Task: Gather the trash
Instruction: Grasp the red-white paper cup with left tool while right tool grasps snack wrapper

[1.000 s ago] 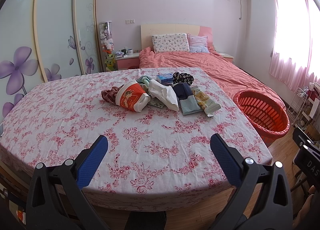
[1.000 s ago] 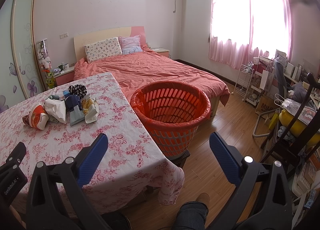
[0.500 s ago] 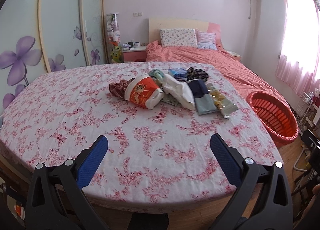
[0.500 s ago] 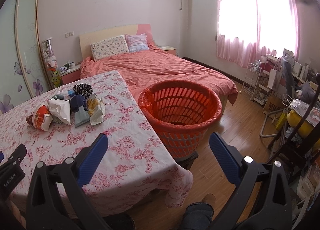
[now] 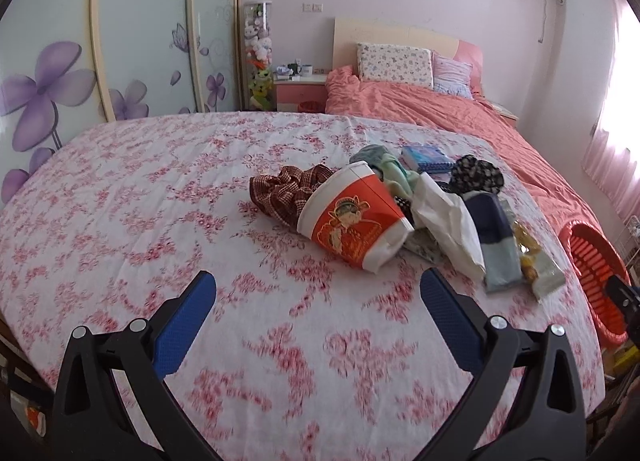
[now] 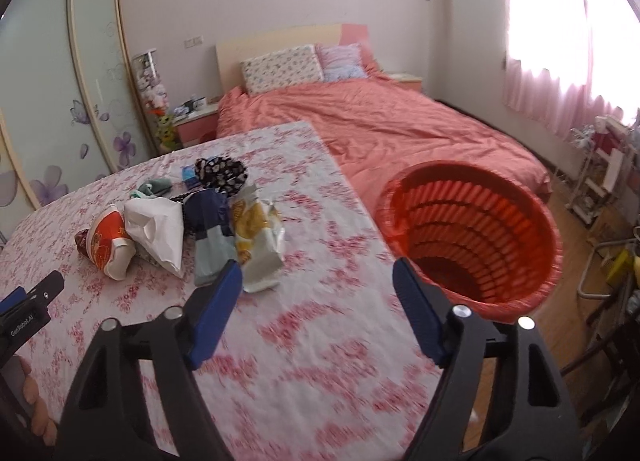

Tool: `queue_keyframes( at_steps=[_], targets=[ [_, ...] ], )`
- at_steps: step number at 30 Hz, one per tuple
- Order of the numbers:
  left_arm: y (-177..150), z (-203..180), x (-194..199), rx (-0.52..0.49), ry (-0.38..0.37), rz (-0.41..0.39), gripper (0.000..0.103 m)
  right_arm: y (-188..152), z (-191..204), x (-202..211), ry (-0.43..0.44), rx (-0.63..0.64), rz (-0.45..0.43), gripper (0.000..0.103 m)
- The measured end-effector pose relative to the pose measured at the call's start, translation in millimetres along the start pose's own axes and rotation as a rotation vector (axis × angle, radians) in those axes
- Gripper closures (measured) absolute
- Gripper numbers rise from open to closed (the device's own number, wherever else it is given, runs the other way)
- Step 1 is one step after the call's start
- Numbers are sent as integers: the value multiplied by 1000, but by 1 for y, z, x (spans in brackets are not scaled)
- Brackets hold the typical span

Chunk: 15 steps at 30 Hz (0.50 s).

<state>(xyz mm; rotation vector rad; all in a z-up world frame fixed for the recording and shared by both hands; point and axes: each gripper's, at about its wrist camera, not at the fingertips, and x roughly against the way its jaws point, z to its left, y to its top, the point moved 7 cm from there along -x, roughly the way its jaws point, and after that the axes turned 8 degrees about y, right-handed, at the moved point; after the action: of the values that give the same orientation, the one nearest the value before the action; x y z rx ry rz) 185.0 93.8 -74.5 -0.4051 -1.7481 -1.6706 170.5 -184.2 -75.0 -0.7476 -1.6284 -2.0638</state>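
I am reaching in, left gripper (image 5: 316, 293) spread and empty, right gripper (image 6: 318, 285) closing on nothing, toward the crinkled yellow-and-white snack wrapper (image 6: 258, 245) at eleven o'clock.

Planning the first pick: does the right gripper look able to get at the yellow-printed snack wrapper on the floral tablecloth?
Probably yes. The yellow-printed snack wrapper lies at the pile's near edge, just ahead of the right gripper, only bare floral tablecloth between them. Its jaws are closing, with nothing between them.

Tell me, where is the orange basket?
In the right wrist view the orange basket stands on the floor, right of the flowery table and in front of the bed.
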Motion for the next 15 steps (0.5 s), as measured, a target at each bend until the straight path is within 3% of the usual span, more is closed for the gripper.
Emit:
queue_keyframes(
  at_steps=[5, 15],
  targets=[
    [10, -7, -27, 18, -41, 60, 2, 9, 9, -53, 35, -3, 71, 40],
    [26, -33, -55, 2, -57, 86, 2, 5, 18, -116, 109, -21, 219, 54]
  ],
)
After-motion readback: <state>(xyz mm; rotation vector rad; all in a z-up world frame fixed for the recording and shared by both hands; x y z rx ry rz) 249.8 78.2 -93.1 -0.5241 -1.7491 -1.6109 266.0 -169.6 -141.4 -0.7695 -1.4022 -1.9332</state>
